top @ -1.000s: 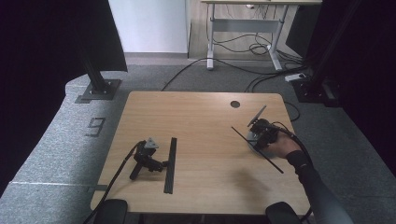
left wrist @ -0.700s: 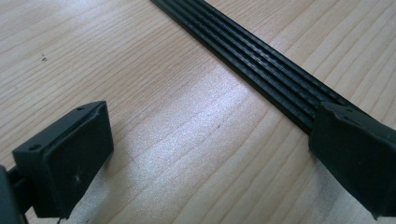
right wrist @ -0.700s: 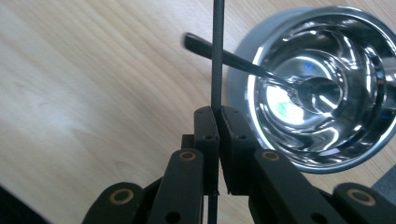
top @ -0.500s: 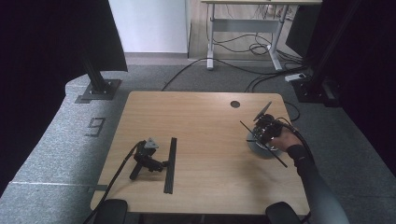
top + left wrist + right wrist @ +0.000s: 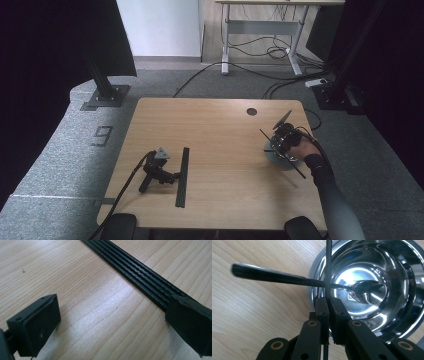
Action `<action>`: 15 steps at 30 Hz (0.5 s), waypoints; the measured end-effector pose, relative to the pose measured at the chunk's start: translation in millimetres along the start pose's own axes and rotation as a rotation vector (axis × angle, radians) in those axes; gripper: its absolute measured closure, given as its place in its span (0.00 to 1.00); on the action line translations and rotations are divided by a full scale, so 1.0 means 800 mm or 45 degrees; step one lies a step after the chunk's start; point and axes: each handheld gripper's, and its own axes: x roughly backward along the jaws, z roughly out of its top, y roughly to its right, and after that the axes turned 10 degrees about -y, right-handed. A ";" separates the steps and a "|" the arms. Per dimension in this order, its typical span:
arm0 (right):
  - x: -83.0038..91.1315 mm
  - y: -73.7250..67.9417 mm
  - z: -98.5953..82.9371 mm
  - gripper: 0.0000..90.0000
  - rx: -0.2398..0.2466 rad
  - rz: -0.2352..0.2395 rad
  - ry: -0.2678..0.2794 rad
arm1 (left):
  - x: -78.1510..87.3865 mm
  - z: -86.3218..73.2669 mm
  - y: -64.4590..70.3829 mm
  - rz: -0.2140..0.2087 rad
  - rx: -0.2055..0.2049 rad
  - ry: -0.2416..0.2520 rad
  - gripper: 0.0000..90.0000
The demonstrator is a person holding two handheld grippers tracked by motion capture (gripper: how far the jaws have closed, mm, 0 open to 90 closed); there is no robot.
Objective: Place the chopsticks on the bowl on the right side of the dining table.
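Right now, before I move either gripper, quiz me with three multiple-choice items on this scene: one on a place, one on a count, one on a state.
1. Where does the spoon's scoop lie?
A. Inside the bowl
B. On the bare table
C. On the black strip

2. How many spoons rest in the bowl?
A. None
B. One
C. Three

3. What state is the right gripper in?
A. Wide open over the bowl
B. Shut on a thin rod
C. Lying unheld on the table

Answers:
1. A: the right gripper view shows the scoop in the steel bowl, the handle reaching out over its rim.
2. B: a single spoon shows there.
3. B: its jaws pinch the thin rod, which rises across the spoon handle. The left gripper, by contrast, lies open on the table beside the black strip.
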 end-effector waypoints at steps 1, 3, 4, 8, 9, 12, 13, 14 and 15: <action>-0.002 0.001 0.000 0.95 -0.001 0.003 0.004 | 0.000 0.000 0.000 0.000 0.000 0.000 0.00; -0.004 0.004 0.000 0.95 -0.008 0.004 0.010 | 0.000 0.000 0.000 0.000 0.000 0.000 0.00; -0.005 0.004 0.000 0.95 -0.014 0.005 0.011 | 0.000 0.000 0.000 0.000 0.000 0.000 0.00; -0.008 0.007 -0.002 0.95 -0.021 0.014 0.019 | 0.000 0.000 0.000 0.000 0.000 0.000 0.00; -0.009 0.008 -0.002 0.95 -0.020 0.013 0.018 | 0.000 0.000 0.000 0.000 -0.001 -0.001 0.00; -0.011 0.008 -0.003 0.95 -0.027 0.020 0.024 | 0.000 0.000 0.000 0.000 0.000 0.000 0.00; -0.011 0.009 -0.004 0.95 -0.030 0.024 0.036 | 0.000 0.000 0.000 0.000 0.000 0.000 0.00; -0.011 0.009 -0.004 0.95 -0.030 0.024 0.036 | 0.000 0.000 0.000 0.000 0.000 0.000 0.00; -0.010 0.009 -0.004 0.93 -0.030 0.026 0.039 | 0.000 0.000 0.000 0.000 0.000 0.000 0.00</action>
